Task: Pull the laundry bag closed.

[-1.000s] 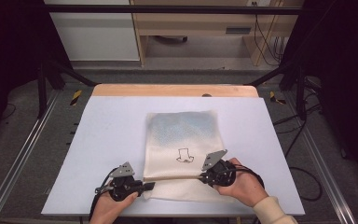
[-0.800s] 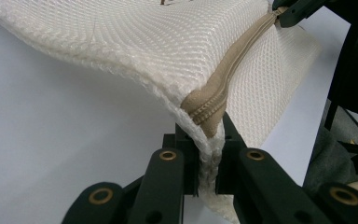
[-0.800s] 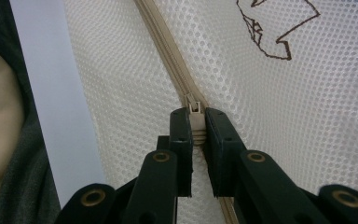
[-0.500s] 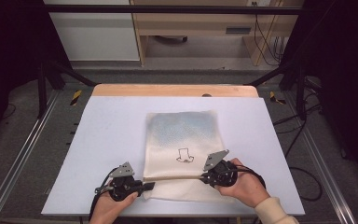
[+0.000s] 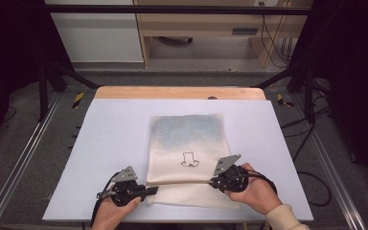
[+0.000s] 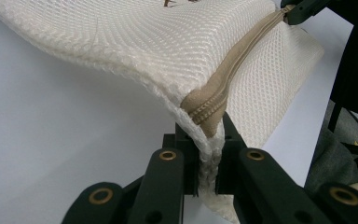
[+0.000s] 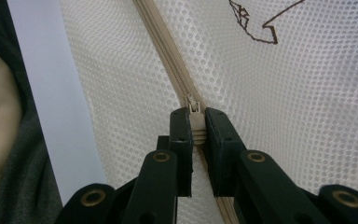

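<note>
A: Was there any writing on the mesh bag [image 5: 188,158]?

B: No words, just a small dark line drawing [image 5: 189,159] near its middle.

A: How did it lie?

B: Flat on the white table [image 5: 110,143], long axis running away from the person, its tan zipper [image 5: 182,182] crossing the near end.

A: And the grippers?

B: The left gripper [image 6: 208,156] was clamped on the bag's corner at the zipper's end; the right gripper [image 7: 196,128] pinched the zipper pull [image 7: 195,112] at the opposite side.
</note>
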Tool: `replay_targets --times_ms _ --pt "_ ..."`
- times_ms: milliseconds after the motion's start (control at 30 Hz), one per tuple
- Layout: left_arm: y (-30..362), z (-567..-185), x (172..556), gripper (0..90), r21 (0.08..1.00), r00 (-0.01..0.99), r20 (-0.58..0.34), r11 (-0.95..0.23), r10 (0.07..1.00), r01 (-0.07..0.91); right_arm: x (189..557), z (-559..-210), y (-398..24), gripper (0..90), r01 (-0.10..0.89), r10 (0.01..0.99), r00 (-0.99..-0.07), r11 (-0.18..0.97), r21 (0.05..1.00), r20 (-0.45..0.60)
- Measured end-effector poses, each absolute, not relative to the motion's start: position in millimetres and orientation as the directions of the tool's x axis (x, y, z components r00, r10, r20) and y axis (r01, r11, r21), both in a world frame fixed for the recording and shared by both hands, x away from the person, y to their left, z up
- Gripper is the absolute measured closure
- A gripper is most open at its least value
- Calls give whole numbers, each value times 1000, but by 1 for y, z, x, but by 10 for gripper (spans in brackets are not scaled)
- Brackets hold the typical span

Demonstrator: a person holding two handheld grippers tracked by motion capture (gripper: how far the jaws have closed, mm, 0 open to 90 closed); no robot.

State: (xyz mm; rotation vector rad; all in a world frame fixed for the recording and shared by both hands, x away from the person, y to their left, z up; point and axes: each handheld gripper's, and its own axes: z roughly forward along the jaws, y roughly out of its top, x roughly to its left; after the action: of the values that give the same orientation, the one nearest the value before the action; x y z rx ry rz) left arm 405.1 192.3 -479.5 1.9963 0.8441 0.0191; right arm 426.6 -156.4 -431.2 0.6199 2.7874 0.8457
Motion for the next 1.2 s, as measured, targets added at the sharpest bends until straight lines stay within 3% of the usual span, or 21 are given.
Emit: replay_targets --times_ms 1200 --pt "193 -479 404 834 768 761 -305 -325 572 552 425 -434 -166 822 352 450 -893 734 580 -27"
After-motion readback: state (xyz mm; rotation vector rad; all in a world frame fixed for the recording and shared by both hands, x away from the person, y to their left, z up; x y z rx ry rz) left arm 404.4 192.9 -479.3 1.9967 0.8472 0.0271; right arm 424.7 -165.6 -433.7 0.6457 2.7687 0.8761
